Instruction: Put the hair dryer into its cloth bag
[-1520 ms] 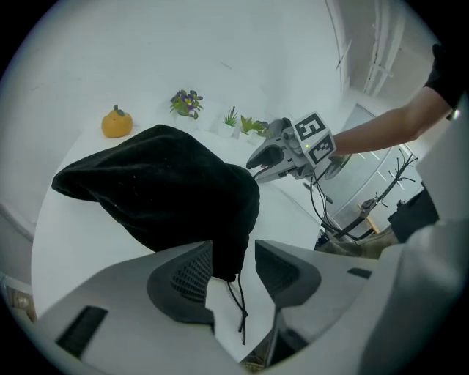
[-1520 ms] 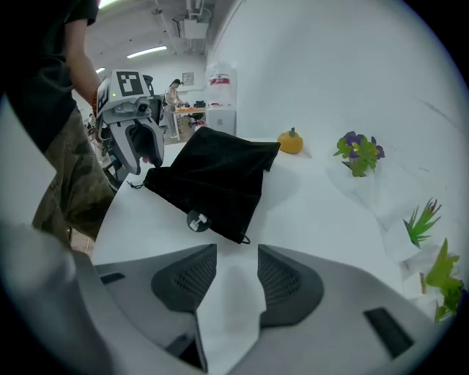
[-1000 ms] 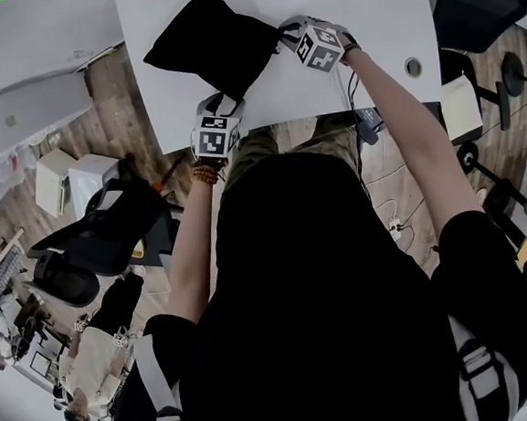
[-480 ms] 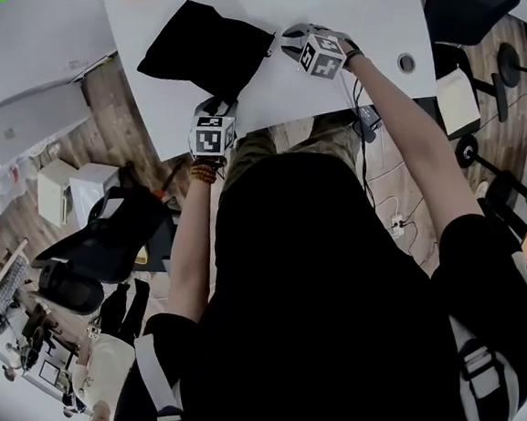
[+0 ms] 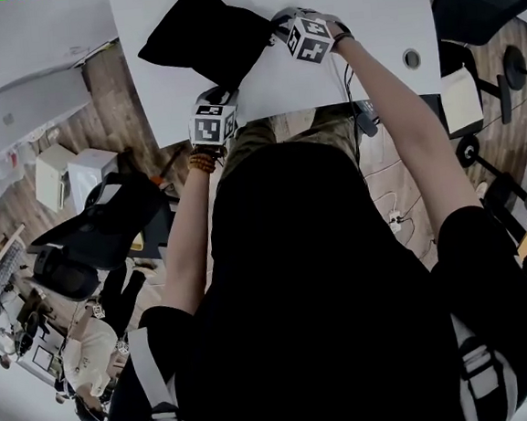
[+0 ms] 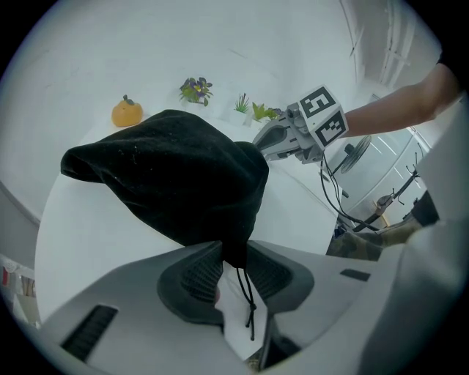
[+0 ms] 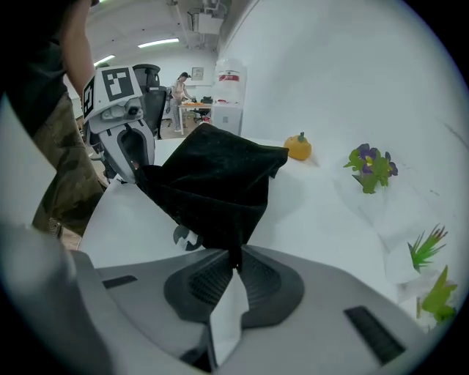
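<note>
White table (image 5: 365,4) across the top of the head view, wood floor (image 5: 111,90) at the left edge. On the table, upper centre, black cloth bag (image 5: 203,41), partly lifted into a tent between two grips. Matte and felt-like, puffed out in the middle. No hair dryer in sight; cannot tell whether it is inside. Probably soft, light and limp, sagging wherever unsupported. Best taken by the hem at the mouth, at two spread points, to keep the opening wide.

Left gripper (image 6: 234,258), low in its own view: jaws have just been closing, now pinched on a corner of the hem. Right gripper (image 7: 233,265): clamped tight on the opposite edge.

Thin drawstring (image 6: 248,304) dangling between the left jaws, easy to snag. Upper left of the left gripper view: small orange pumpkin (image 6: 127,112) and tiny plants (image 6: 196,89) near the wall.
</note>
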Available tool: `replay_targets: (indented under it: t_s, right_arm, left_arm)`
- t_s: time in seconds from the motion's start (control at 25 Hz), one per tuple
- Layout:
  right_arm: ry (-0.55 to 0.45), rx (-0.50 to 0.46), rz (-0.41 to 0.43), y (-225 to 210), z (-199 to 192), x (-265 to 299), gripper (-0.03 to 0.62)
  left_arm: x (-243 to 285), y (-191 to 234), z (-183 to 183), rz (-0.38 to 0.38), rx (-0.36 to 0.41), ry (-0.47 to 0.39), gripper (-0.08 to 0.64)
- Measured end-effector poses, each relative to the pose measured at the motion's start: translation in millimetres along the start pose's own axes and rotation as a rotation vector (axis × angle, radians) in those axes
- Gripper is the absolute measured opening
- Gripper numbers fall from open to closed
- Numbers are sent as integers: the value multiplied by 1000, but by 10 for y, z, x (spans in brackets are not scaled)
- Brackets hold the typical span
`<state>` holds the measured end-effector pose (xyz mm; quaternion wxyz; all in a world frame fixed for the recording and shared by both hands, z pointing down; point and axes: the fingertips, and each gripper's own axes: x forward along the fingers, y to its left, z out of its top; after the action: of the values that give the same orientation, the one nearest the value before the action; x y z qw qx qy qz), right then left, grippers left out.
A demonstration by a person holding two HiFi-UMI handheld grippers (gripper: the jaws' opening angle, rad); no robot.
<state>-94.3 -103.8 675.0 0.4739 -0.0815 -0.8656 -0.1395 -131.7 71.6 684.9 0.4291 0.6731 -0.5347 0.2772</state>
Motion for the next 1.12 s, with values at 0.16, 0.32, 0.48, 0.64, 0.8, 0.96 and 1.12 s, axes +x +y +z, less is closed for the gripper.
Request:
replay_targets:
  t_s: [0.16, 0.32, 0.48, 0.64, 0.8, 0.96, 1.12]
  right_arm:
    - [9, 14, 32, 101, -123, -100, 40]
    - [7, 58, 76, 257, -290, -229, 40]
    - [-34, 166, 185, 584, -449, -304, 40]
    - [28, 48, 109, 772, -506, -287, 77]
    - [6, 106, 10, 623, -481, -289, 193]
    - [-44, 184, -8, 483, -349, -293, 191]
    - [-53, 189, -4, 478, -293, -244, 65]
  left_arm:
    - [-28, 12, 16, -9, 13, -6, 94]
    - [-31, -10, 66, -16, 37, -6, 67]
    - [-30, 11, -3, 0, 60, 6, 66]
    - [-52, 73, -138, 20, 110, 32, 111]
    - [-10, 28, -177, -1, 113, 58, 169]
    - [26, 47, -141, 16, 111, 55, 167]
    - [25, 80, -102, 21, 94, 49, 98]
